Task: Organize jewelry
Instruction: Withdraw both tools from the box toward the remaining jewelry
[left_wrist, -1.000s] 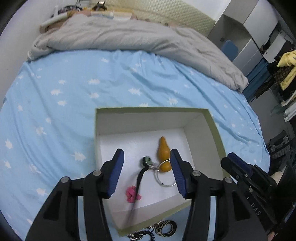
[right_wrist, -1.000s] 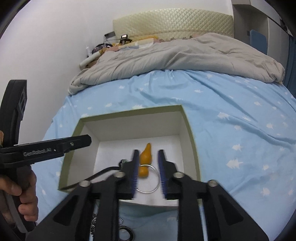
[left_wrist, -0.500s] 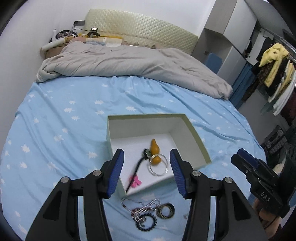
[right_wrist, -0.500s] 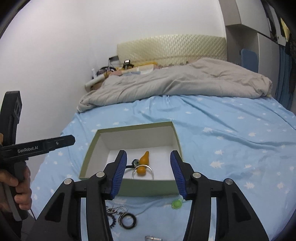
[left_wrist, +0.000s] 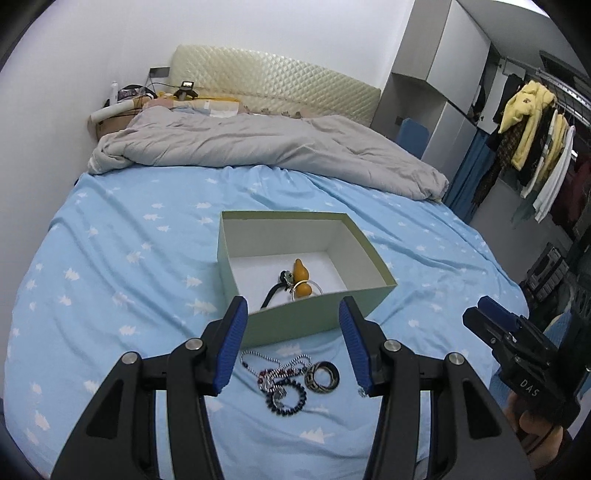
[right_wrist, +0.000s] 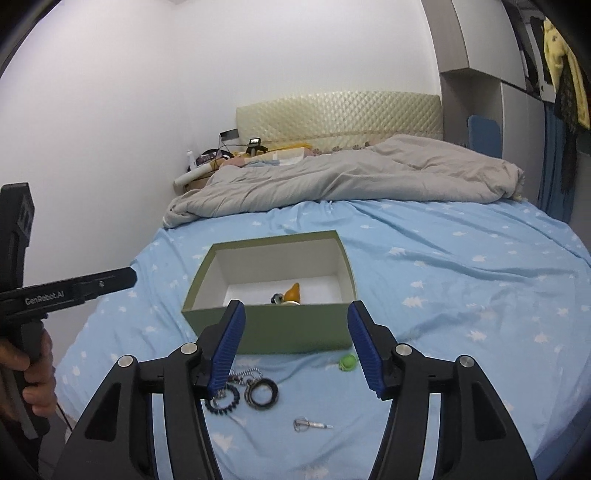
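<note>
A green box (left_wrist: 317, 321) with a white inside sits on the blue bedsheet; it also shows in the right wrist view (right_wrist: 288, 332). In it lie an orange gourd pendant (left_wrist: 302, 280), a silver ring and a black cord. In front of the box lie a bead chain with a black bracelet (left_wrist: 280, 384), a dark patterned bangle (left_wrist: 322, 377), a green bead (right_wrist: 348, 362) and a small silver clip (right_wrist: 312, 424). My left gripper (left_wrist: 291, 343) is open and empty, above the loose pieces. My right gripper (right_wrist: 295, 347) is open and empty, before the box.
A grey duvet (left_wrist: 266, 147) is bunched at the head of the bed. A grey wardrobe (left_wrist: 436, 110) and hanging clothes (left_wrist: 532, 133) stand to the right. The white wall (right_wrist: 110, 147) runs along the left of the bed.
Both grippers have pulled back out of the box toward the bed's near edge. The right gripper, nearly closed a second ago, has opened wide. The loose jewelry has come into view.
</note>
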